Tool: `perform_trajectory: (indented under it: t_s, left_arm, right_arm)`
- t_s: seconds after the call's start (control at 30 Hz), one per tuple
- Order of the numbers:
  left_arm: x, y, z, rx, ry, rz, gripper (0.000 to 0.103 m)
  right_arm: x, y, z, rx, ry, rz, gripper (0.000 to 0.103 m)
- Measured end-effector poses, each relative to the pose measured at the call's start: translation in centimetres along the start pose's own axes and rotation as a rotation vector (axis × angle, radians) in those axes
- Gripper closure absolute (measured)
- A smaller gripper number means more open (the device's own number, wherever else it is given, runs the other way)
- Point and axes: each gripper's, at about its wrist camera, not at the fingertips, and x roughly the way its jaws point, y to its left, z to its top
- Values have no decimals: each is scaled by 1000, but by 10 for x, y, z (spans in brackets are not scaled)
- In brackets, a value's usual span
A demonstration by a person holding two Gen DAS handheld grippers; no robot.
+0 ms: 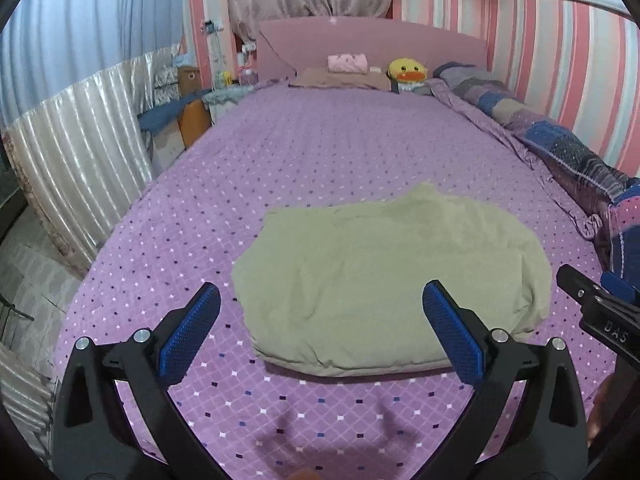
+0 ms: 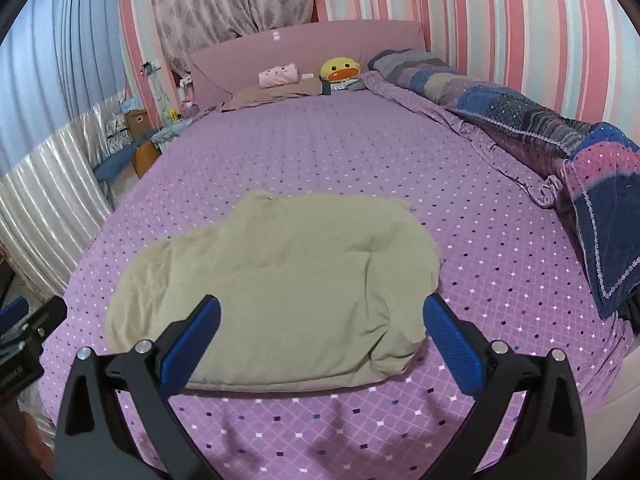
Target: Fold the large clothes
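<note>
A beige garment (image 1: pixel 384 280) (image 2: pixel 280 292) lies folded into a thick, rounded bundle on the purple dotted bedspread (image 1: pixel 320 152) (image 2: pixel 320 152), near the foot of the bed. My left gripper (image 1: pixel 322 332) hovers open just above the bundle's near left part, holding nothing. My right gripper (image 2: pixel 322 340) hangs open over the bundle's near right part, also holding nothing. The right gripper's black body (image 1: pixel 600 312) shows at the right edge of the left wrist view, and the left gripper's body (image 2: pixel 24 332) shows at the left edge of the right wrist view.
A rolled patchwork quilt (image 2: pixel 540 120) runs along the striped wall on the right. Pillows, a pink bundle (image 2: pixel 280 74) and a yellow duck plush (image 2: pixel 340 69) sit by the pink headboard. Boxes and curtains (image 1: pixel 80 152) stand left of the bed.
</note>
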Motion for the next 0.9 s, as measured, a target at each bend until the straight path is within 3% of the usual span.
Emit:
perform_trajectory:
  t_s: [0.13, 0.4, 0.9]
  left_arm:
    - [-14, 0, 0, 5, -36, -24, 3]
    - [-16, -11, -1, 58, -7, -22, 3]
    - [-16, -5, -4, 29, 3, -39, 3]
  right_arm:
    - [-5, 3, 3, -10, -23, -10, 2]
    - [0, 8, 0, -25, -9, -32, 2]
    - [-4, 14, 4, -48, -9, -70, 2]
